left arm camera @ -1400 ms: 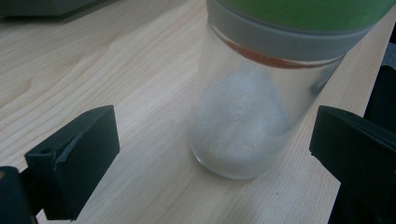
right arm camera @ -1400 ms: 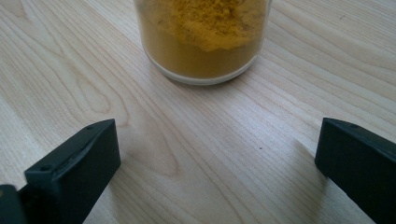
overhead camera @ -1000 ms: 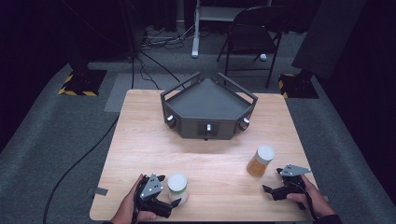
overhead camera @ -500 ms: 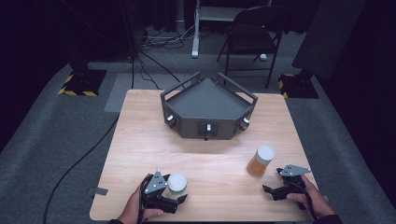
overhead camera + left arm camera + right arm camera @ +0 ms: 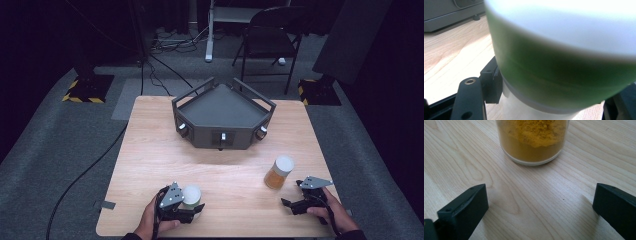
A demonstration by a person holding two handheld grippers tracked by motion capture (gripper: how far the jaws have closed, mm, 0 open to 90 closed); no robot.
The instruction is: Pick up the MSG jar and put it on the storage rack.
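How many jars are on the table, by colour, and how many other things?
Green jar: 1
Orange jar: 1
Dark grey tray: 1
Total: 3

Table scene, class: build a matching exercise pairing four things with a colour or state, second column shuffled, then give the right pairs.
Things:
1. jar by the left gripper
2. jar by the right gripper
3. left gripper
4. right gripper

Colour or state:
A. jaws spread, nothing between
B. green contents
C. orange-yellow powder
D. jaws have just been closing, now clamped on a jar

Pairs: 1-B, 2-C, 3-D, 4-A
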